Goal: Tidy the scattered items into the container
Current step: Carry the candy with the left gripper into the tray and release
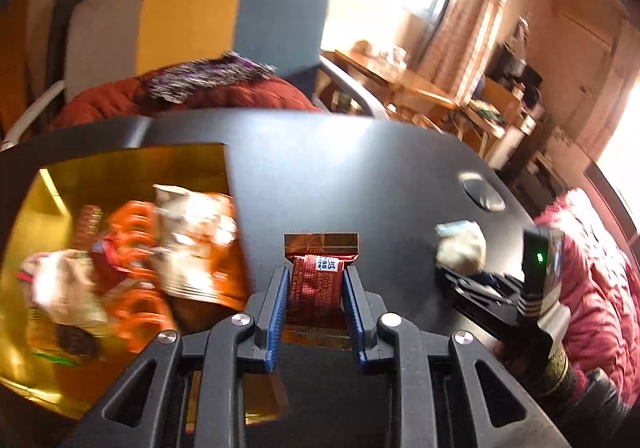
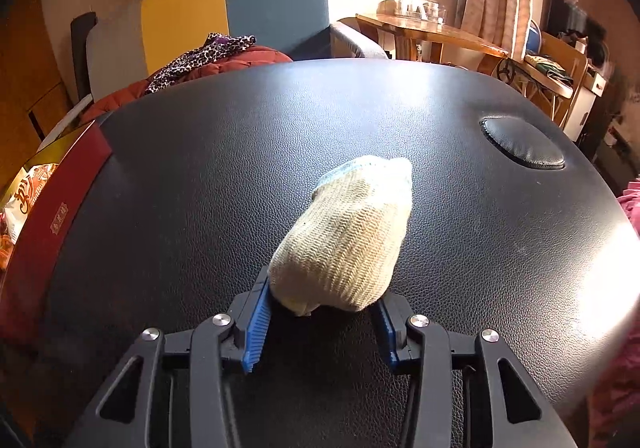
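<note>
My left gripper [image 1: 316, 276] is shut on a red snack packet [image 1: 318, 280] and holds it above the black table [image 1: 360, 176], just right of the gold-lined box [image 1: 120, 176]. The box holds several snack bags [image 1: 160, 248]. My right gripper [image 2: 320, 296] has its blue fingers on both sides of a rolled cream knitted sock [image 2: 352, 236] that rests on the black table [image 2: 280, 120]. The sock [image 1: 460, 248] and right gripper [image 1: 480, 284] also show at the right of the left wrist view. The box's red wall [image 2: 52, 224] shows at the left of the right wrist view.
A round black pad [image 2: 522, 142] is set in the table at the far right. Behind the table stands a yellow and blue chair [image 2: 240, 4] with a red jacket [image 2: 248, 58] on it. A wooden table [image 2: 432, 30] stands by the window.
</note>
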